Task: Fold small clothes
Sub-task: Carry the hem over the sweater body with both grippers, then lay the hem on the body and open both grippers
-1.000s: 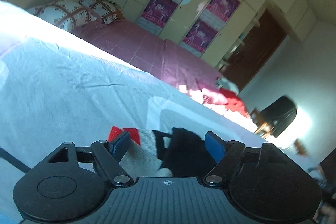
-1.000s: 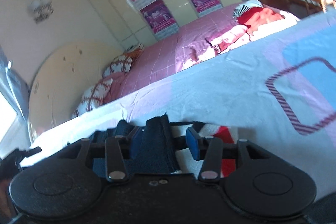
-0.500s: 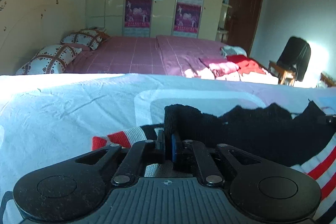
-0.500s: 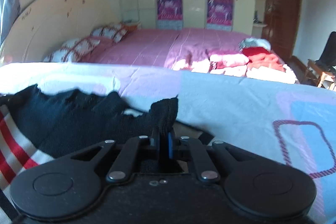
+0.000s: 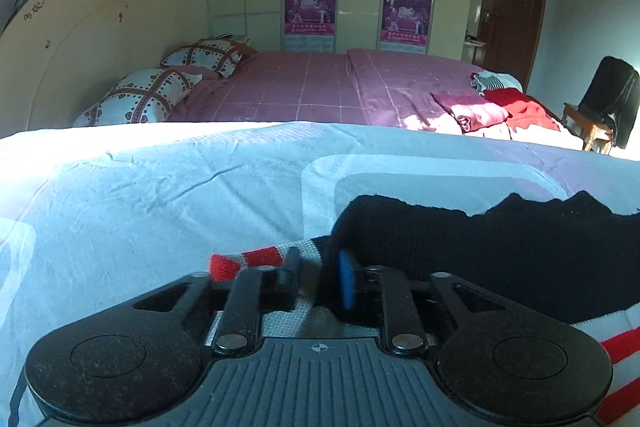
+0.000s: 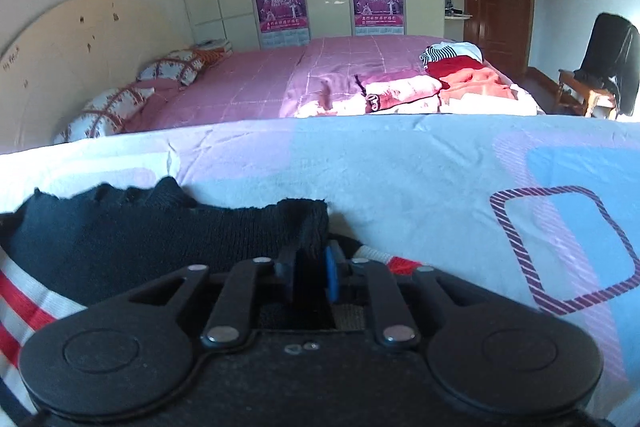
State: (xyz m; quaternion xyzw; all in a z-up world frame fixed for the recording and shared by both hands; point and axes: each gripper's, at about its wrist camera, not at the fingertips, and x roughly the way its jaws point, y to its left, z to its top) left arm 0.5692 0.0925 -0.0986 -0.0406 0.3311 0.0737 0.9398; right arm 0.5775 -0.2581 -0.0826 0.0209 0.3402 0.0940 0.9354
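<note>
In the left wrist view, the left gripper (image 5: 319, 277) had its fingers slightly spread beside the black fold of a red-and-white striped knit garment (image 5: 460, 247), which lay flat on the pale bedsheet (image 5: 160, 195). In the right wrist view, the right gripper (image 6: 311, 273) pinched the garment's (image 6: 140, 231) bunched black corner between nearly closed fingers.

— What is seen of the garment?
— A small knitted garment (image 5: 480, 247) is spread low on the pale bedsheet. A black upper layer with a ragged, wavy far edge is laid over a white part banded with red stripes.
— Where are the stripes shown?
— In the left wrist view, at the near left corner and the lower right; in the right wrist view (image 6: 120, 235), at the lower left and the near right corner.
</note>
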